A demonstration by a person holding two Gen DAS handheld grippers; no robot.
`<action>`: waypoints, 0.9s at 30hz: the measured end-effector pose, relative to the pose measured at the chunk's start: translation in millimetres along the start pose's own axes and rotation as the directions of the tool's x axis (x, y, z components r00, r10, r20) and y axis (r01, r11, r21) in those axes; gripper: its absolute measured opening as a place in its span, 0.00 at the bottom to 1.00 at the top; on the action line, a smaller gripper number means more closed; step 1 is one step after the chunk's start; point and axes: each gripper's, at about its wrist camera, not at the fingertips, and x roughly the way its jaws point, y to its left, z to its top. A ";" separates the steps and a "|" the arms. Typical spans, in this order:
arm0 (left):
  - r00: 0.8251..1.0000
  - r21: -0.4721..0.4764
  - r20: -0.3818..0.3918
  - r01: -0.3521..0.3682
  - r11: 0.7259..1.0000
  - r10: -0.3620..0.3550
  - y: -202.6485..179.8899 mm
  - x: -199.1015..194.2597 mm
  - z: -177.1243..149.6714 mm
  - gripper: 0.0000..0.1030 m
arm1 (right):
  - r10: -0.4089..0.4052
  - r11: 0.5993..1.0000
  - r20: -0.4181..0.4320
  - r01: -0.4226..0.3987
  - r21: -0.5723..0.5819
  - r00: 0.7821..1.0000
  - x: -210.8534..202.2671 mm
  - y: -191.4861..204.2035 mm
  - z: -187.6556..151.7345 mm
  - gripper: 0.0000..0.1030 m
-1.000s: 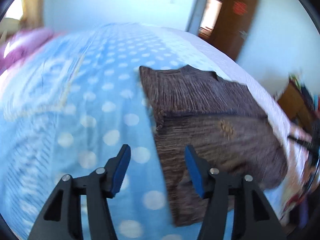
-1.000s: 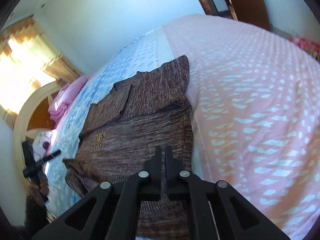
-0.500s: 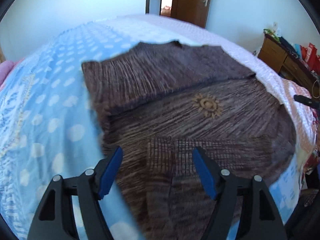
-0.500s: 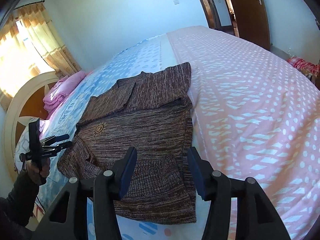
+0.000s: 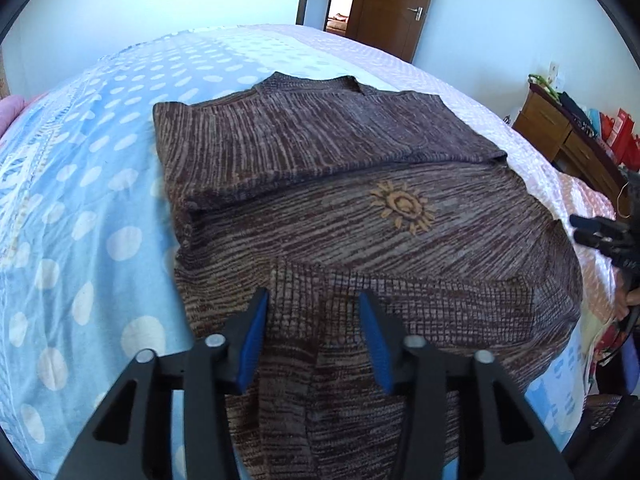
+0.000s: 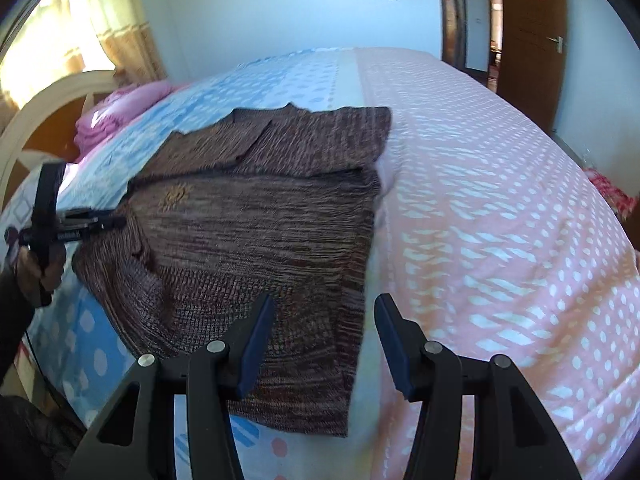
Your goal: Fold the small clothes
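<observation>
A brown knitted sweater [image 5: 340,208] with a yellow sun emblem [image 5: 402,206] lies flat on the bed, its sleeves folded in across the body. It also shows in the right wrist view [image 6: 260,220]. My left gripper [image 5: 314,328] is open and empty, just above the sweater's near hem beside a folded sleeve cuff. My right gripper [image 6: 322,332] is open and empty, over the sweater's near right corner. The left gripper also shows at the left of the right wrist view [image 6: 72,224], held in a hand.
The bed cover is blue with white dots [image 5: 80,208] on one side and pink with white marks [image 6: 500,220] on the other. Pink bedding [image 6: 120,116] and a headboard [image 6: 48,108] lie at the far left. A wooden cabinet [image 5: 568,140] and door [image 5: 392,4] stand beyond the bed.
The right gripper went from shut to open and let go of the sweater. The left gripper swung from the sweater's left edge to over its hem.
</observation>
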 end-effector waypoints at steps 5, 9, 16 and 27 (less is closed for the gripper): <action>1.000 0.028 0.020 -0.021 0.999 0.021 -6.2 -0.4 -3.3 0.41 | 0.010 0.993 -0.088 -0.020 -0.114 0.996 32.7 21.6 -6.4 0.40; 0.999 -0.012 0.040 0.013 1.000 -0.013 -2.2 -6.1 -5.8 0.09 | 0.000 0.989 -0.072 -0.011 -0.150 0.997 26.9 29.3 -7.3 0.12; 0.991 -0.120 0.133 0.048 0.992 -0.032 8.6 -34.6 1.6 0.07 | 0.056 0.998 0.056 -0.054 -0.034 0.997 -15.0 15.4 18.9 0.10; 0.969 -0.261 0.241 0.007 0.965 0.058 35.3 -58.5 31.2 0.07 | -0.101 0.994 0.221 0.106 -0.013 0.970 -32.1 19.3 70.0 0.10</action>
